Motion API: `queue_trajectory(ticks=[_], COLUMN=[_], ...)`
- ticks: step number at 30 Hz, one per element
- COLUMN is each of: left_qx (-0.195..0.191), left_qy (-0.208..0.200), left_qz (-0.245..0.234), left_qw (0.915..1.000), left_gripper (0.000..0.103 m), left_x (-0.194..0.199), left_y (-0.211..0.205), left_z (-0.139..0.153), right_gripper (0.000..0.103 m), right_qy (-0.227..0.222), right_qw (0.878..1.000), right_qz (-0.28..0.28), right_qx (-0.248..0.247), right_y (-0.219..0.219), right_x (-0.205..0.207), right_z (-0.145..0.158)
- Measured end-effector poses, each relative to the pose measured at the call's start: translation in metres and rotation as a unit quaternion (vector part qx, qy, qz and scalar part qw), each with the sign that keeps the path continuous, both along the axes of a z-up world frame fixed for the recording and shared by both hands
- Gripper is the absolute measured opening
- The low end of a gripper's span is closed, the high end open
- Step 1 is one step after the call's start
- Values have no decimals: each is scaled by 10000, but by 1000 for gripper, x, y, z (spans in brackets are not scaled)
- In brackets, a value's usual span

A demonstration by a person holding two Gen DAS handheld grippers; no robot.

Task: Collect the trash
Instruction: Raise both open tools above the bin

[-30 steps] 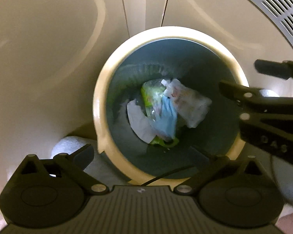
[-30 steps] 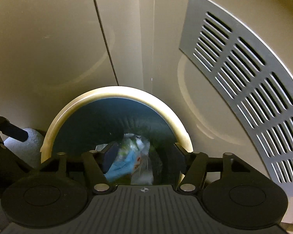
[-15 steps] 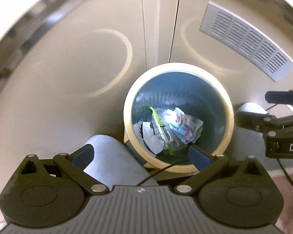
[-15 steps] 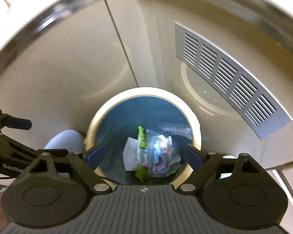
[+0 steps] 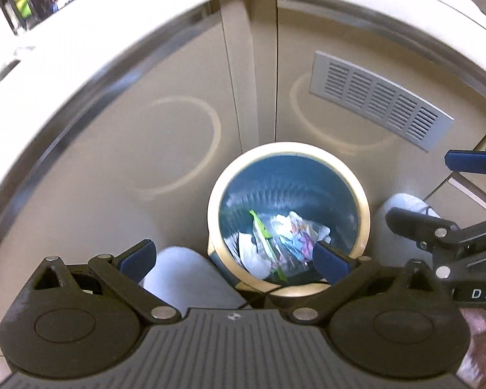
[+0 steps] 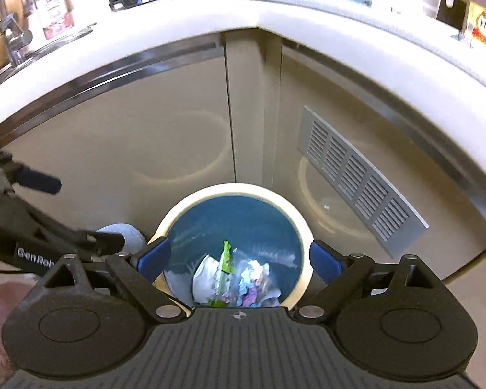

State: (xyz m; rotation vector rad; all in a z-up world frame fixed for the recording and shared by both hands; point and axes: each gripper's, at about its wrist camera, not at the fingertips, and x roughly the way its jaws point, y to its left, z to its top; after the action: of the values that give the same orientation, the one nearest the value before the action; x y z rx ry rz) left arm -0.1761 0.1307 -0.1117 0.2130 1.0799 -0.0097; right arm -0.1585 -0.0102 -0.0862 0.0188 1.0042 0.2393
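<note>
Crumpled trash (image 5: 277,243) — white paper, a green wrapper and clear plastic film — lies at the bottom of a round bin (image 5: 363,201) with a cream rim and blue inside, standing on the floor in the corner of beige cabinets (image 6: 129,149). Above it, the left claw (image 5: 233,259) is spread wide and holds nothing. The right claw (image 6: 239,259) is equally wide and empty. A grey louvred vent (image 6: 359,175) sits on the right cabinet door. Bottles (image 6: 53,9) stand on the white surface (image 6: 275,19) above.
</note>
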Motion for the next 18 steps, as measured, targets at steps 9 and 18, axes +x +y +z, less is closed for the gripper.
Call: queue_trajectory(ticks=[9, 18], left_qx=[103, 85], left_qy=[-169, -125], left_qz=[-43, -20], left_qw=[9998, 9999], left_gripper=[103, 103], left_x=[-3, -2], left_y=[-5, -4], left_z=[1, 0], right_gripper=[95, 95], right_qy=[-126, -47], right_qw=[9999, 10000], right_qz=[-53, 34], right_qx=[-35, -15], right_y=[-3, 0], right_x=[-3, -1], right_z=[5, 0])
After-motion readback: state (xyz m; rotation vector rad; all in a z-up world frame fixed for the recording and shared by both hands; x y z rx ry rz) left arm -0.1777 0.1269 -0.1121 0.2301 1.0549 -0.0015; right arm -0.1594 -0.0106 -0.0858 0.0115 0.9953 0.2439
